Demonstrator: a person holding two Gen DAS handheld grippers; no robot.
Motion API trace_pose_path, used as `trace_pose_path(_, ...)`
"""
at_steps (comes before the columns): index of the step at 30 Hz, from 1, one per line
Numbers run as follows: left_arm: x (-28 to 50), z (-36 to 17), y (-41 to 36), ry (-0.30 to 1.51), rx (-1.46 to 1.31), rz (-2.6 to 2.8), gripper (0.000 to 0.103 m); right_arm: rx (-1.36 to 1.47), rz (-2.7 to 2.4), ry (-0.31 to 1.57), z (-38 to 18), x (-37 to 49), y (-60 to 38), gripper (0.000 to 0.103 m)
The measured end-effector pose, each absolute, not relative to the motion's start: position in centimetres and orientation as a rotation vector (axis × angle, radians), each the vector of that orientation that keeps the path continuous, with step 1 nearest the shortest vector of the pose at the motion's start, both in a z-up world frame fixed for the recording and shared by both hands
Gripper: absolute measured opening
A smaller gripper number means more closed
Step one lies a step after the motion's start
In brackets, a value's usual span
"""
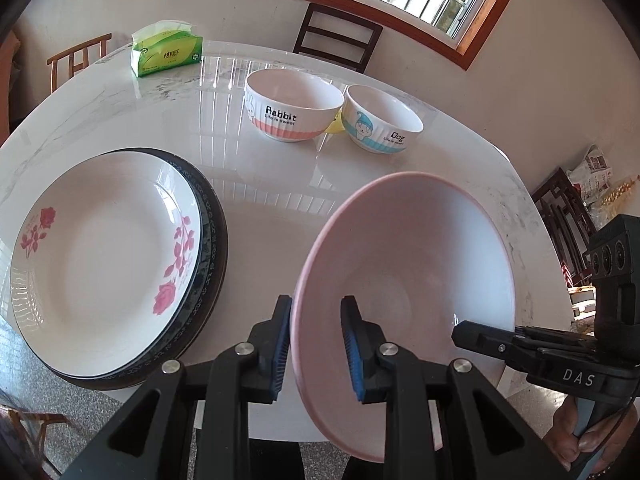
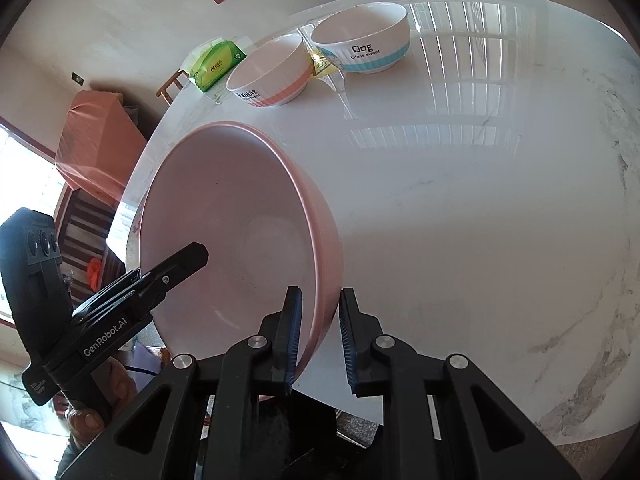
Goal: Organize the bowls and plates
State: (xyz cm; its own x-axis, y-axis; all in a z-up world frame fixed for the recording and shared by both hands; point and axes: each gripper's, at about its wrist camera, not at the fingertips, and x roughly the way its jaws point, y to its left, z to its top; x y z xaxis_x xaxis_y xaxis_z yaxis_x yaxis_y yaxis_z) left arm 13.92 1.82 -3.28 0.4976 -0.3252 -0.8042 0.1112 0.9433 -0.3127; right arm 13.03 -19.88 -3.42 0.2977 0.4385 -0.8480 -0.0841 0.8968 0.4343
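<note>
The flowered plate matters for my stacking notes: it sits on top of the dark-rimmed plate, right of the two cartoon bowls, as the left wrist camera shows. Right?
Not quite. In the left wrist view the flowered plate does rest on the dark-rimmed plate, but it lies left of the two cartoon bowls, not right.

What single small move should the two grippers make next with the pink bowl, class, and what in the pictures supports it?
Probably carry the pink bowl toward the Rabbit bowl and Dog bowl and set it down. The left gripper and right gripper both straddle its rim, it sits tilted near the table edge, and the plates are already stacked.
</note>
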Motion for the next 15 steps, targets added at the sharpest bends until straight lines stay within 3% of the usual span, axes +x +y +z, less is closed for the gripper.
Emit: trace_pose_path(15, 15.7, -3.4, 2.0, 0.968, -0.196, -0.233, 0.025, 0.341, 0.341, 1.189, -3.0, 13.8, -20.7, 0.021)
